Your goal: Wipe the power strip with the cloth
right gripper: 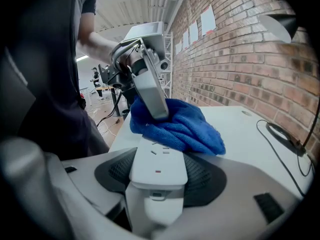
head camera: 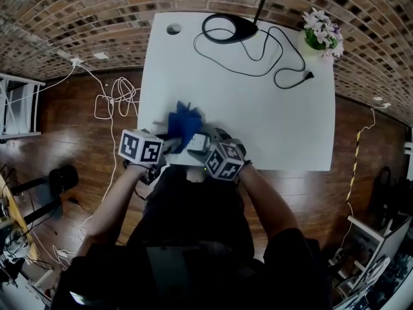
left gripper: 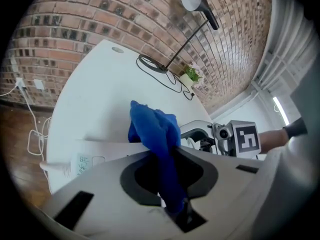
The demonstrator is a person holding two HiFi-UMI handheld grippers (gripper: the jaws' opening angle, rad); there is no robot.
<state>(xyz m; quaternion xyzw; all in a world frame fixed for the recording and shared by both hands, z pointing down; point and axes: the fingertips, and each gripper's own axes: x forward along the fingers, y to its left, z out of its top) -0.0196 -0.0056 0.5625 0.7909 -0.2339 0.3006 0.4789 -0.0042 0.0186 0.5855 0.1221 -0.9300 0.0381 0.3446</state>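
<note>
A white power strip (right gripper: 157, 166) lies lengthwise between the jaws of my right gripper (right gripper: 157, 181), which is shut on its near end. It sits near the front edge of the white table (head camera: 258, 121). A bunched blue cloth (right gripper: 182, 126) rests on the far part of the strip. My left gripper (left gripper: 169, 181) is shut on this cloth (left gripper: 156, 129), which hangs out past its jaws onto the strip (left gripper: 95, 154). In the head view both grippers meet at the table's front, the left gripper (head camera: 168, 144) left of the cloth (head camera: 185, 124) and the right gripper (head camera: 206, 150) beside it.
A black lamp base (head camera: 230, 28) with a looping black cable (head camera: 284, 70) stands at the table's back. A small flower pot (head camera: 321, 33) is at the back right corner. White cables (head camera: 116, 99) lie on the wooden floor to the left.
</note>
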